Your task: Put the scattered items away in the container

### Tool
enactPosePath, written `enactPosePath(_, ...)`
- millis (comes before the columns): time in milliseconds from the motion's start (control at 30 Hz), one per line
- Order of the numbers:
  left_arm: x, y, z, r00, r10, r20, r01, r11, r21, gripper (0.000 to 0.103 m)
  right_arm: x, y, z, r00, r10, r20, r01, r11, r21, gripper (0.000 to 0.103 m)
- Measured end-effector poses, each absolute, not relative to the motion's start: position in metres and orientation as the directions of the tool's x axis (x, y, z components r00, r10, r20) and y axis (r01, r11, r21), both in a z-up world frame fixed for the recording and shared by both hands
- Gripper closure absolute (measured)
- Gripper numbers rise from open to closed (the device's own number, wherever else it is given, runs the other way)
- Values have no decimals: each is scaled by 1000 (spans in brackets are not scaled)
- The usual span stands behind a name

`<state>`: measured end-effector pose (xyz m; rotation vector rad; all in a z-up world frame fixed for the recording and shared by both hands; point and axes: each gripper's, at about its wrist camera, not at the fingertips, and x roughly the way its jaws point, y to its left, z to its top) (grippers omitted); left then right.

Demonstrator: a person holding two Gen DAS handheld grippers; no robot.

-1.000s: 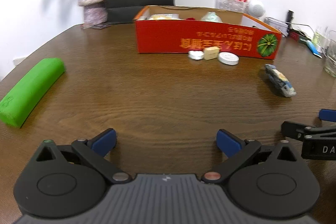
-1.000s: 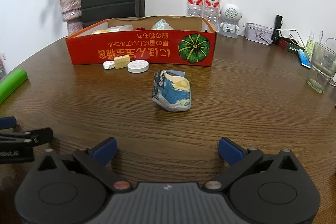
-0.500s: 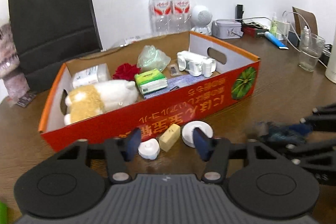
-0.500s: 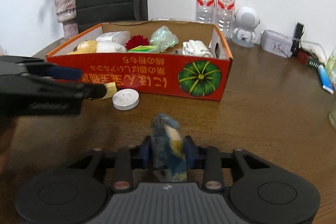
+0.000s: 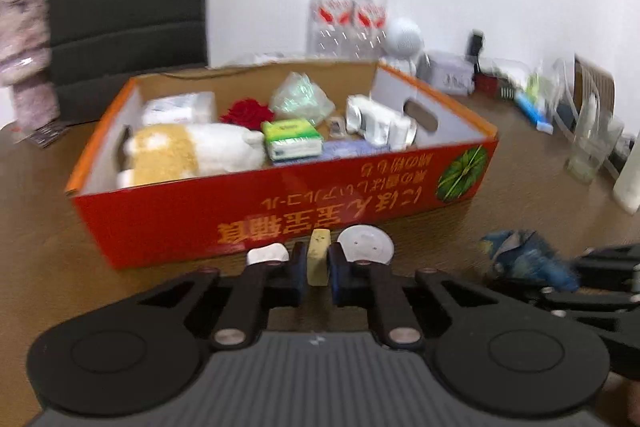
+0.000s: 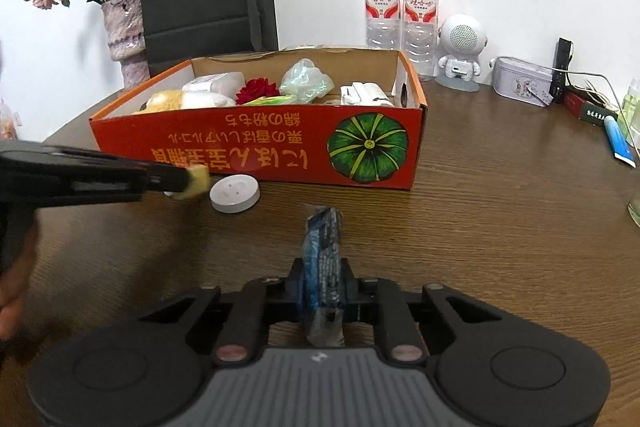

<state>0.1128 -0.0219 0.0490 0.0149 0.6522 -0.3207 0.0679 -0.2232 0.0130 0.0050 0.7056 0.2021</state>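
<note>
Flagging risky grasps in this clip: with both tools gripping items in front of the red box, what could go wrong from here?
1. The left tool, jaws closing on the small yellow block, sits between the white cap and white disc; lifting could knock them.
2. The right tool pinches a soft blue packet; it might slip or sag against the red box wall.

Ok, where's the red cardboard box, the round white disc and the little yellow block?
Red cardboard box (image 6: pixel 256 147): right wrist view, front wall.
Round white disc (image 6: pixel 235 193): right wrist view, top face.
Little yellow block (image 5: pixel 318 259): left wrist view, upper face.
</note>
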Motion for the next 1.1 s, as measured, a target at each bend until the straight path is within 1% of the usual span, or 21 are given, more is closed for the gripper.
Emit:
enactPosePath(100, 88, -8, 67, 784, -297, -545, 265, 954, -137, 91, 61, -229, 21, 751, 219, -623, -199, 975, 103, 95)
enactPosePath(200, 91, 3, 90, 799, -292, -525, 240, 956, -167, 91, 62, -231, 44, 758, 257, -600, -216, 966, 140, 96)
enactPosePath(267, 113, 10, 109, 799, -292, -526, 212, 955, -208, 91, 68, -233, 67, 771, 289, -567, -240, 957, 161, 95)
enactPosePath(300, 129, 11, 117, 784, -300, -543, 201, 951, -236, 91, 77, -236, 83, 781, 301, -548, -250, 953, 169, 95)
enactPosePath(367, 168, 17, 124, 741, -334, -582, 158, 930, -333, 91, 106, -239, 107, 782, 303, -544, -244, 953, 180, 95)
enactPosePath(433, 205, 20, 118, 688, -361, -630, 106, 908, -405, 91, 146, -242, 121, 754, 299, -585, -215, 954, 210, 95)
enactPosePath(467, 221, 20, 111, 666, -353, -657, 71, 907, -416, 91, 168, -242, 123, 734, 291, -614, -193, 956, 222, 95)
enactPosePath(500, 232, 18, 105, 650, -338, -681, 54, 914, -402, 91, 193, -241, 122, 705, 270, -656, -164, 962, 220, 95)
enactPosePath(567, 245, 16, 89, 623, -280, -730, 7, 936, -353, 91, 225, -233, 114, 667, 198, -718, -129, 980, 151, 93)
enactPosePath(600, 248, 15, 81, 604, -280, -746, 6, 938, -346, 91, 238, -227, 108, 642, 161, -750, -123, 987, 106, 87)
enactPosePath(633, 248, 17, 75, 591, -285, -755, -4, 934, -356, 82, 247, -221, 101, 615, 134, -777, -118, 990, 77, 86)
enactPosePath(667, 247, 21, 71, 588, -289, -755, -15, 930, -368, 63, 255, -217, 94, 589, 109, -801, -105, 993, 59, 74)
enactPosePath(700, 245, 25, 72, 601, -288, -746, -18, 928, -372, 55, 264, -213, 87, 558, 78, -826, -93, 995, 31, 53)
enactPosePath(733, 241, 30, 76, 622, -274, -733, -24, 930, -368, 41, 267, -210, 84, 541, 65, -839, -86, 996, 22, 47)
enactPosePath(767, 237, 33, 83, 642, -266, -719, -23, 931, -365, 31, 266, -211, 84, 536, 74, -841, -78, 996, 38, 47)
enactPosePath(800, 233, 36, 94, 660, -253, -707, -23, 934, -356, 26, 264, -211, 88, 537, 98, -838, -78, 995, 66, 45)
enactPosePath(833, 230, 39, 106, 680, -240, -693, -22, 938, -346, 19, 260, -212, 94, 539, 125, -833, -88, 992, 92, 43)
enactPosePath(867, 228, 41, 118, 694, -232, -681, -15, 941, -337, 10, 258, -212, 101, 543, 144, -828, -94, 989, 111, 37)
enactPosePath(900, 226, 41, 130, 702, -223, -676, -6, 948, -319, 5, 255, -212, 109, 548, 153, -822, -93, 988, 122, 28)
enactPosePath(933, 224, 40, 143, 707, -208, -676, 5, 957, -290, 0, 253, -212, 116, 551, 157, -819, -92, 988, 127, 25)
enactPosePath(1100, 213, 27, 184, 686, -86, -722, 0, 993, -119, 0, 238, -204, 148, 535, 156, -831, -110, 987, 114, 21)
